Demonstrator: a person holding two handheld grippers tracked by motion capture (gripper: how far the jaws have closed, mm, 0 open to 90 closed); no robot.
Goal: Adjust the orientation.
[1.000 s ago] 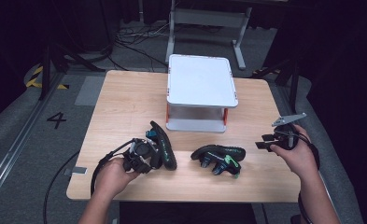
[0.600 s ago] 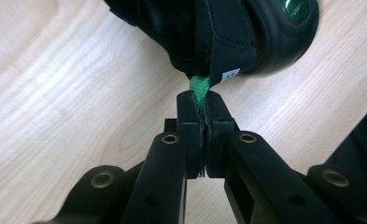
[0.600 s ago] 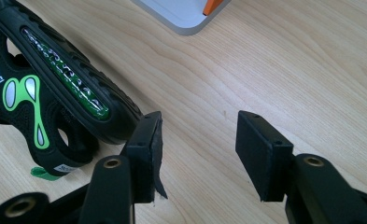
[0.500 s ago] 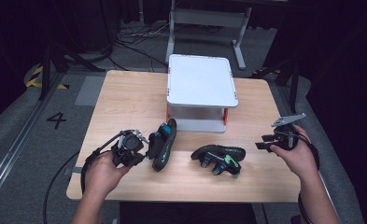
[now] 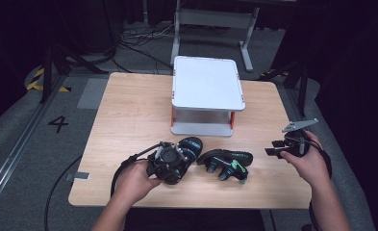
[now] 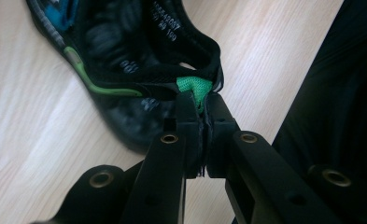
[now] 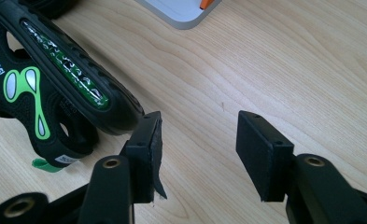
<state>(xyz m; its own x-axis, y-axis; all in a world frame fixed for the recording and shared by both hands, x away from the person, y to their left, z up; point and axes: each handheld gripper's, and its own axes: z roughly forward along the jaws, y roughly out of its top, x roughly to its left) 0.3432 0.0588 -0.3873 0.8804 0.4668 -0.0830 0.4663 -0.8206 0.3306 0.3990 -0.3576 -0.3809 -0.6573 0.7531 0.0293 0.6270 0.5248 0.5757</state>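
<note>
On a light wooden table point(image 5: 129, 110) in a dim room, the left tool point(image 5: 170, 163) is clamped on the green heel loop of a black sandal point(image 6: 139, 70) near the front edge. A second sandal point(image 5: 225, 161) lies just right of it. The right tool point(image 5: 277, 150), jaws apart, hovers farther right. A white stand point(image 5: 207, 89) sits behind.

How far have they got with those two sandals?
One sandal is already gripped: the left gripper is shut on its green heel tab, at the table's near edge. The other sandal lies on its side, untouched; the right gripper waits open beside it. The white rack holds nothing yet.
</note>
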